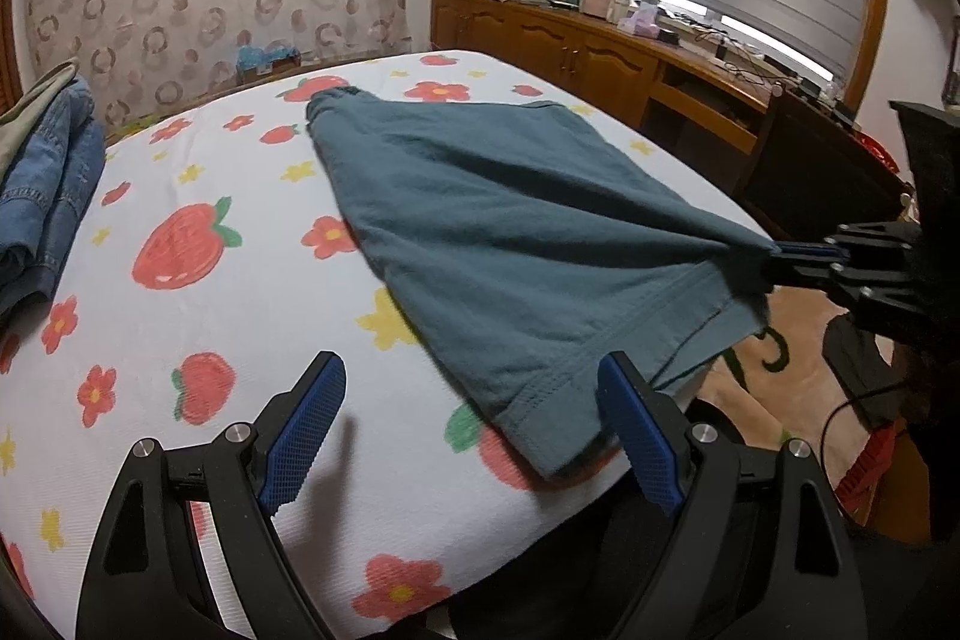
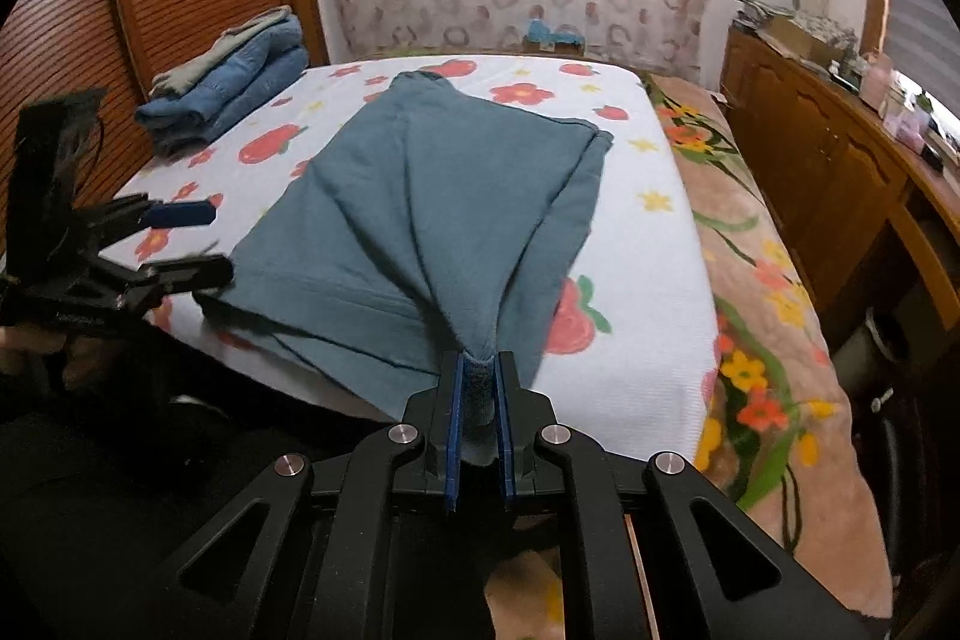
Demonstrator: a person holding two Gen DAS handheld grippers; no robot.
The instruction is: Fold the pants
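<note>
Clamped in your right hand-held gripper (image 2: 478, 388), a hem corner of the teal cotton pants (image 2: 420, 196) lifts off the strawberry-print bed sheet (image 2: 648, 280); your left hand-held gripper (image 1: 471, 421) waits agape. They seem halved already; further folds remain.

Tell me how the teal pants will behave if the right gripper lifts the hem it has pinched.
The teal pants look floppy: fabric bunches into folds toward the right gripper. They would probably drape and sag, not hold shape. The other hem corner lies loose between the open left gripper fingers, so it would likely trail.
</note>
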